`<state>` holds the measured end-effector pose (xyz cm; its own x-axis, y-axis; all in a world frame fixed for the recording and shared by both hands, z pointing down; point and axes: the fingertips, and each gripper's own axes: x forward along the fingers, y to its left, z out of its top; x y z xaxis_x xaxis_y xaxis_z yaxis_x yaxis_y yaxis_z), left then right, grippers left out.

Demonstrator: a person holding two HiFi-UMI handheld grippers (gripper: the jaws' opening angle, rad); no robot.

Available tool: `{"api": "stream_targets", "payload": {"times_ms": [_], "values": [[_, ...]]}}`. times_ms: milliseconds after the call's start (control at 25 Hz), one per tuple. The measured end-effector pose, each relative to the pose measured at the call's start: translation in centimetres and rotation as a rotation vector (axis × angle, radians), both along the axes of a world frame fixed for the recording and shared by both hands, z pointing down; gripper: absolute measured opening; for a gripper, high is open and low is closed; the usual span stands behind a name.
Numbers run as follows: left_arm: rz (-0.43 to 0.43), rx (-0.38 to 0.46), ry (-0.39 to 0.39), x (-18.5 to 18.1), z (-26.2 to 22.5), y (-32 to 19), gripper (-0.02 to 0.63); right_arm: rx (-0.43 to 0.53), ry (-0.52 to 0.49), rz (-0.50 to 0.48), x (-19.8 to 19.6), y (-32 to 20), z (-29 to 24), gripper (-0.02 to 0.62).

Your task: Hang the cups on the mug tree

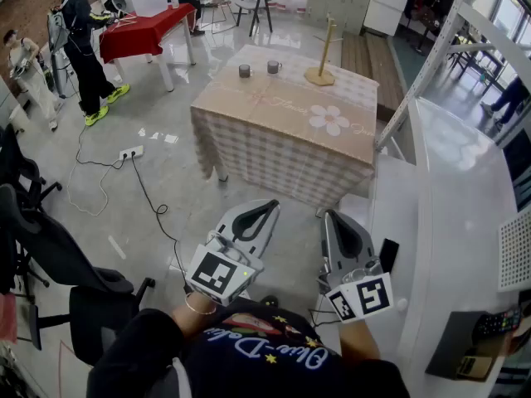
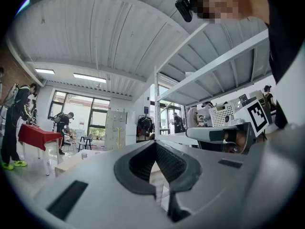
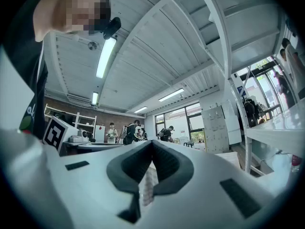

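Observation:
Two small grey cups stand at the far side of a table with a checked cloth. To their right on the same table stands the wooden mug tree, with nothing hanging on it. Both grippers are held close to the person's body, well short of the table. The left gripper is shut and holds nothing, and so is the right gripper. The left gripper view shows its jaws meeting at the tip, with a cup and the mug tree far off. In the right gripper view the jaws also meet.
A white counter and metal shelving run along the right. Black office chairs stand at the left. A power strip with cables lies on the floor. A red table and several people are at the far left.

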<state>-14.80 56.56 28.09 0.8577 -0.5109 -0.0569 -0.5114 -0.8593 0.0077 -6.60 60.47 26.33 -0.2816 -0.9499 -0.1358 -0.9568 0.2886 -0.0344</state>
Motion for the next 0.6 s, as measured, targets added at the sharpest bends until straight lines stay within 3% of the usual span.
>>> {"api": "stream_targets", "payload": {"times_ms": [600], "values": [[-0.004, 0.004, -0.003, 0.05, -0.27, -0.02, 0.002, 0.011, -0.047, -0.008, 0.21, -0.18, 0.06, 0.008]]}}
